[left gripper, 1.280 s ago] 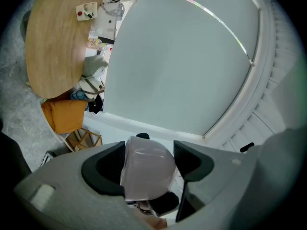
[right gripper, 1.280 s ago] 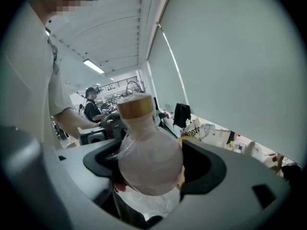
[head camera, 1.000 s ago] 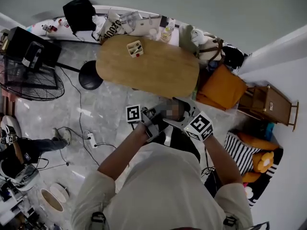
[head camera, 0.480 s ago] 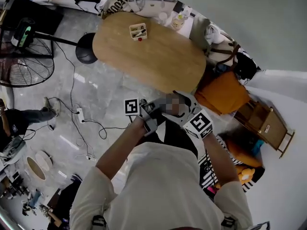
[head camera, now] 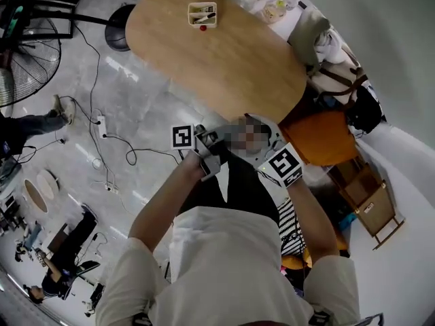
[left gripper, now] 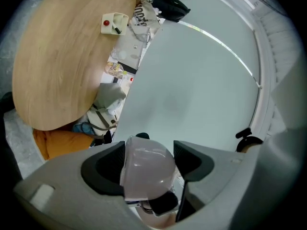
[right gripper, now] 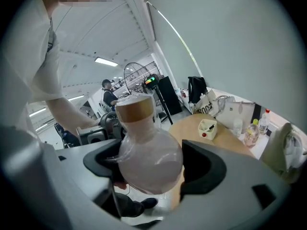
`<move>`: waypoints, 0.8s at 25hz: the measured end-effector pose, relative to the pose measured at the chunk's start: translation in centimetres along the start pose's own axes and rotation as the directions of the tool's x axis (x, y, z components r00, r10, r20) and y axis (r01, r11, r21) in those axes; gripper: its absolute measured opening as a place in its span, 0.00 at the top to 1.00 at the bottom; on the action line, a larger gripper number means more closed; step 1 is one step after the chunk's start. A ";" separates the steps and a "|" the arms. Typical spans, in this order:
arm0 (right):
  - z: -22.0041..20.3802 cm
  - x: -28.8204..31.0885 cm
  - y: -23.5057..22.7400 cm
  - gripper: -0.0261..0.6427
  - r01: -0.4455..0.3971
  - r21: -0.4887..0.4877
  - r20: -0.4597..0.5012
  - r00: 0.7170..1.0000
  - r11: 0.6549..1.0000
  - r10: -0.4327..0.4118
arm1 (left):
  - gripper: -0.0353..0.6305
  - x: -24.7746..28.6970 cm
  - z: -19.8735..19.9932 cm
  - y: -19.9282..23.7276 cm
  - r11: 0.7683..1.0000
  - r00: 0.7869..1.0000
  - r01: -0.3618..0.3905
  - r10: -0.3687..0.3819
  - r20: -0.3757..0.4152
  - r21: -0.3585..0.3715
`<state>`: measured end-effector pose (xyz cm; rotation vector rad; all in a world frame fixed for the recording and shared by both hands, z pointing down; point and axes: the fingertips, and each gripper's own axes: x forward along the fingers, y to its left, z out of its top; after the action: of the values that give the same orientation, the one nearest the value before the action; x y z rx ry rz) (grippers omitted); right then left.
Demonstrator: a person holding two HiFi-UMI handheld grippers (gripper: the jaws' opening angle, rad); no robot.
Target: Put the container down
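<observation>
The container (right gripper: 148, 162) is a clear round flask with a tan cap (right gripper: 135, 108). It sits upright between the jaws of my right gripper (right gripper: 149, 166), which is shut on its body. In the left gripper view the container (left gripper: 146, 169) shows as a clear dome filling the gap of my left gripper (left gripper: 147, 164), shut on it too. In the head view the left gripper (head camera: 207, 151) and right gripper (head camera: 268, 158) meet just off the near edge of the oval wooden table (head camera: 224, 53). A mosaic patch hides the container there.
A white organiser box (head camera: 202, 13) stands at the table's far end. Bags and bottles (head camera: 326, 46) crowd its right side. An orange chair (head camera: 326, 138) and a wooden stand (head camera: 367, 195) are to the right. Cables (head camera: 102, 134) and a fan (head camera: 20, 53) are on the floor at left.
The head view has swung, and the table's near edge now lies closer to the two grippers. Both grippers stay together on the container.
</observation>
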<state>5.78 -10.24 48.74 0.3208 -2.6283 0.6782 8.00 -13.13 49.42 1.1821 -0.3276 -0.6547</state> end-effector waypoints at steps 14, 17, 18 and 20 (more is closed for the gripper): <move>-9.3 9.4 -6.9 0.38 -0.073 0.072 -0.080 0.994 0.995 0.079 | 0.48 -2.5 8.8 12.3 0.997 0.996 -0.041 0.046 0.076 -0.073; -11.6 12.1 -8.5 0.38 -0.073 0.090 -0.080 0.994 0.993 0.080 | 0.48 -3.3 11.1 15.3 0.994 0.995 -0.060 0.066 0.069 -0.091; -12.4 12.9 -9.1 0.38 -0.071 0.098 -0.081 0.994 0.993 0.079 | 0.48 -3.6 11.8 16.3 0.994 0.995 -0.067 0.072 0.063 -0.091; -14.0 14.3 -10.1 0.38 -0.067 0.110 -0.084 0.994 0.992 0.076 | 0.48 -3.9 13.2 18.1 0.993 0.995 -0.073 0.078 0.055 -0.095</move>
<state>0.75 -13.57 70.34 0.2228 -2.5349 0.8404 3.04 -16.45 71.36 1.0585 -0.3857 -0.6329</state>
